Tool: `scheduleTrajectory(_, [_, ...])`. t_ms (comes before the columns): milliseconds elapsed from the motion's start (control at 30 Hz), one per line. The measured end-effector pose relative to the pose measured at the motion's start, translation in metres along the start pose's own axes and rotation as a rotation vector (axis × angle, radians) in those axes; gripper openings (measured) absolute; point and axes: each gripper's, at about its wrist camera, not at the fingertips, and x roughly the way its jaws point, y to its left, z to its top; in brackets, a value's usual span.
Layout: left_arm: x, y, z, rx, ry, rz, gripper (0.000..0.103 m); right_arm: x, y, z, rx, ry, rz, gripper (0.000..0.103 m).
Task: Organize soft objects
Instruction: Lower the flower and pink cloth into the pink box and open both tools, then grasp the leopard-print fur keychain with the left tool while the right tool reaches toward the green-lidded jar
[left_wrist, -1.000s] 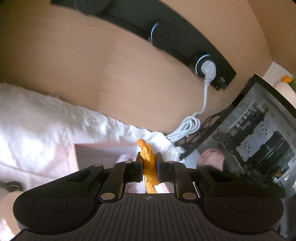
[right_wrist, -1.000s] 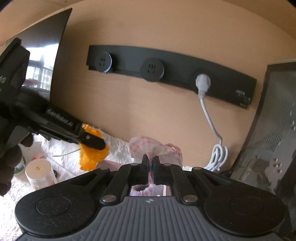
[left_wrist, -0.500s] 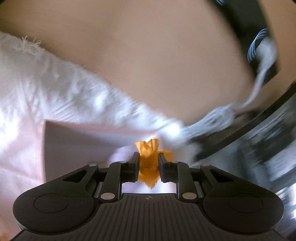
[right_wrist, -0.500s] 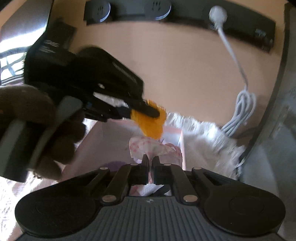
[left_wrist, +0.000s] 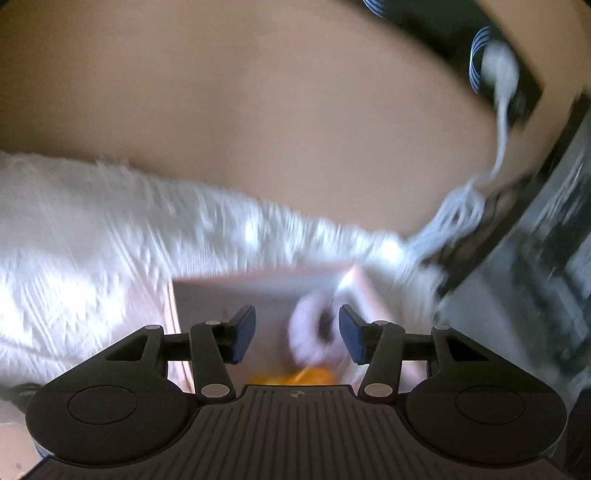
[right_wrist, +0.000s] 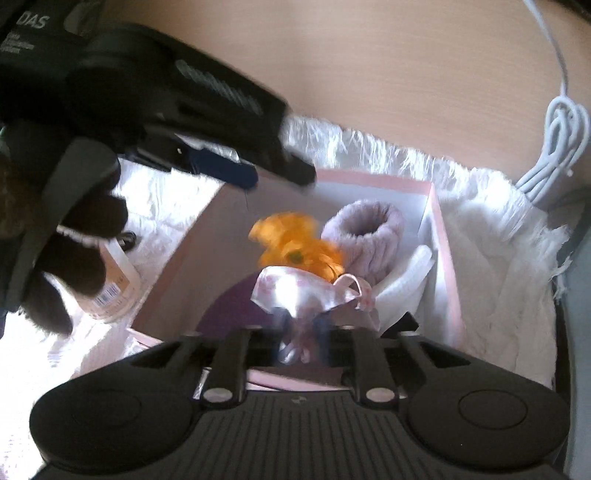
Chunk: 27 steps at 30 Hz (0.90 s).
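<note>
Item, nearest: my right gripper (right_wrist: 297, 338), fingers closed on the gathered end of a pink-and-white patterned cloth piece (right_wrist: 306, 291); its bulk stands up and forward from my fingertips, directly over the near end of the pink box (right_wrist: 441, 236), so I judge the coming move a short drop straight down with no sideways travel. Item: orange soft piece (right_wrist: 291, 247), blurred, just beyond the patterned cloth and free of any fingers; whether it has landed on the box floor I cannot tell. Item: my left gripper (left_wrist: 293, 334), fingers spread wide and holding nothing, poised above the far left part of the box; in its own view the orange piece (left_wrist: 295, 377) shows low between the open fingers. Item: lilac fluffy ring (right_wrist: 364, 236), lying in the far right corner of the box, touching a white ribbed roll (right_wrist: 404, 277) at its right. Item: dark purple patch on the box floor, near left, identity unclear. Item: white fluffy mat (right_wrist: 491, 243) covering the surface beneath the box. Item: a small labelled container (right_wrist: 110, 284) on the mat at left. Item, farthest: tan wall (right_wrist: 406, 74), coiled white cable (right_wrist: 554, 140) at right.
</note>
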Motion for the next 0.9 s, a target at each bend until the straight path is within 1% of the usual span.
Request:
scheduleTrajectory(33, [-0.009,0.002,0.001,-0.016,-0.026,-0.012,0.055,-0.007,0.001,-0.001,-0.003,-0.024,-0.001,0.047])
scheduleTrajectory(100, [-0.021,0.002,0.000,-0.017,-0.054,-0.023,0.055,-0.024,0.005,-0.003,-0.017,-0.073,-0.005,0.049])
scheduleTrajectory(200, [-0.036,-0.002,-0.010,0.023,-0.065,-0.016,0.055,-0.042,0.009,-0.004,-0.028,-0.104,0.004,0.052])
scheduleTrajectory(300, [-0.050,-0.006,-0.024,0.070,-0.065,-0.001,0.055,-0.050,0.010,0.001,-0.016,-0.117,-0.047,0.052])
scheduleTrajectory(400, [-0.072,-0.004,-0.044,0.130,-0.073,0.021,0.055,-0.057,0.011,0.015,0.028,-0.136,-0.085,0.053])
scheduleTrajectory(500, [-0.105,0.008,-0.061,0.180,-0.110,0.052,0.055,-0.065,0.017,0.032,0.052,-0.163,-0.098,0.053])
scheduleTrajectory(600, [-0.148,0.036,-0.074,0.214,-0.157,0.099,0.055,-0.075,0.041,0.047,0.027,-0.198,-0.070,0.053])
scheduleTrajectory(700, [-0.195,0.081,-0.082,0.222,-0.187,0.174,0.055,-0.083,0.080,0.059,-0.040,-0.220,-0.006,0.053])
scheduleTrajectory(767, [-0.221,0.117,-0.086,0.221,-0.202,0.255,0.055,-0.083,0.108,0.063,-0.095,-0.221,0.040,0.053])
scheduleTrajectory(867, [-0.254,0.176,-0.093,0.187,-0.196,0.383,0.055,-0.080,0.152,0.068,-0.159,-0.206,0.105,0.053])
scheduleTrajectory(900, [-0.261,0.192,-0.096,0.176,-0.191,0.412,0.055,-0.076,0.166,0.069,-0.178,-0.193,0.131,0.053])
